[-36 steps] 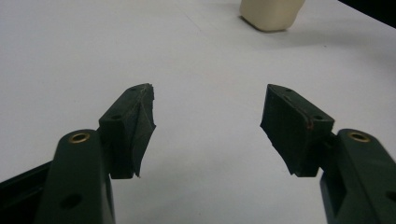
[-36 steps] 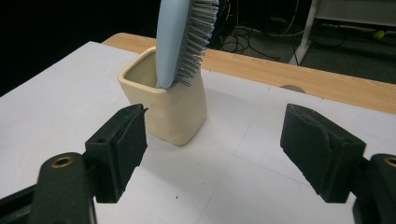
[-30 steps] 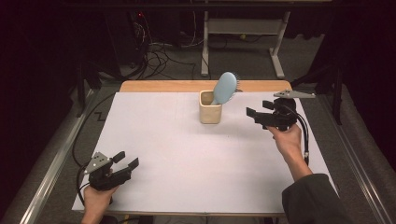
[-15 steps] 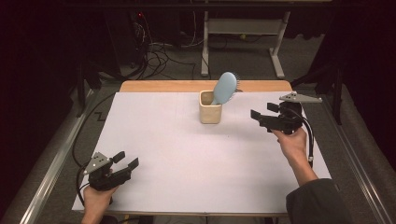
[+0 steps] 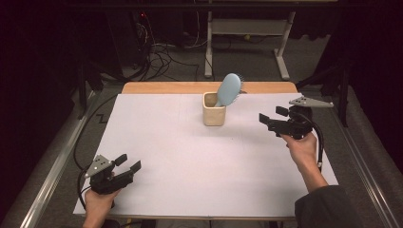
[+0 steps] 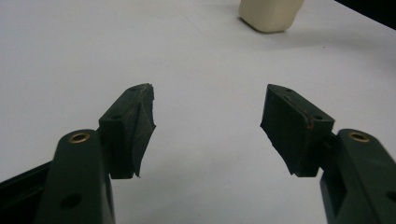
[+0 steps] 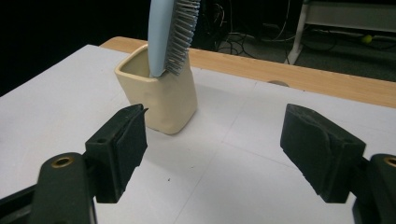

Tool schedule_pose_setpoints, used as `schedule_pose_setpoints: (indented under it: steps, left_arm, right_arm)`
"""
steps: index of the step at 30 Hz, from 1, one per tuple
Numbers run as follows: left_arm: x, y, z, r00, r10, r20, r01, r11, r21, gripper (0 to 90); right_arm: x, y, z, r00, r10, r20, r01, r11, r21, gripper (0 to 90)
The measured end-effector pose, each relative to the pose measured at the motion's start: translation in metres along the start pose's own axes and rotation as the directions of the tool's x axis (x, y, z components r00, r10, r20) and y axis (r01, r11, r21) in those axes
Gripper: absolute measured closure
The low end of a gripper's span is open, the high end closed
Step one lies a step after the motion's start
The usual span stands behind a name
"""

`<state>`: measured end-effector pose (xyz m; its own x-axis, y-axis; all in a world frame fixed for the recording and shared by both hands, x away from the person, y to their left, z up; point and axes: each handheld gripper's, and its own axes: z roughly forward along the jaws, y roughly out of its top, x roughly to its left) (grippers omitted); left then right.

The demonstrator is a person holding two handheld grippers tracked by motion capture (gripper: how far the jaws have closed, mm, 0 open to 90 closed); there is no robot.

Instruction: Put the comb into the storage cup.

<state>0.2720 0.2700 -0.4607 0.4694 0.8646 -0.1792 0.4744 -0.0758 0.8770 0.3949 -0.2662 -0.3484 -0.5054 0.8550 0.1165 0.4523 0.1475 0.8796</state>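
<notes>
Hairbrush [image 5: 230,89] standing in cup [image 5: 213,115], cup on table's [image 5: 190,161] far middle

pale blue hairbrush [image 5: 229,89]; cream cup [image 5: 213,109]; white table cover [image 5: 190,156]; black fingers [image 7: 122,149].

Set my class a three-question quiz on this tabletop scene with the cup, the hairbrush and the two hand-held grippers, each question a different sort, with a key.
1. True or false: the blue hairbrush lies flat on the white table.
2. Which is nearer the beige cup: A) left gripper B) right gripper?
3. Fill in: both grippers' jaws are ____.

Key: 1 false, it stands handle-down in the cup; 2 B; 3 open, holding nothing.
</notes>
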Motion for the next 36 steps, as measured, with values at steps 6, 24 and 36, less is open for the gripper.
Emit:
schedule_pose_setpoints:
  steps: [6, 24, 36]
  left_arm:
    - [0.000, 0.000, 0.000, 1.0000, -0.001, 0.000, 0.001, 1.0000, 0.001, 34.7]
    - [0.000, 0.000, 0.000, 1.0000, -0.001, -0.001, 0.001, 1.0000, 0.001, 34.7]
    - [0.000, 0.000, 0.000, 1.0000, -0.001, 0.000, 0.001, 1.0000, 0.000, 34.8]
  right_arm:
    - [0.000, -0.002, -0.004, 0.9999, -0.010, 0.005, 0.010, 1.000, 0.002, 23.5]
    - [-0.001, -0.007, -0.014, 0.9997, -0.022, 0.013, 0.022, 1.000, 0.003, 23.4]
    - [-0.002, -0.008, -0.020, 0.9993, -0.035, 0.016, 0.035, 0.999, -0.005, 23.4]
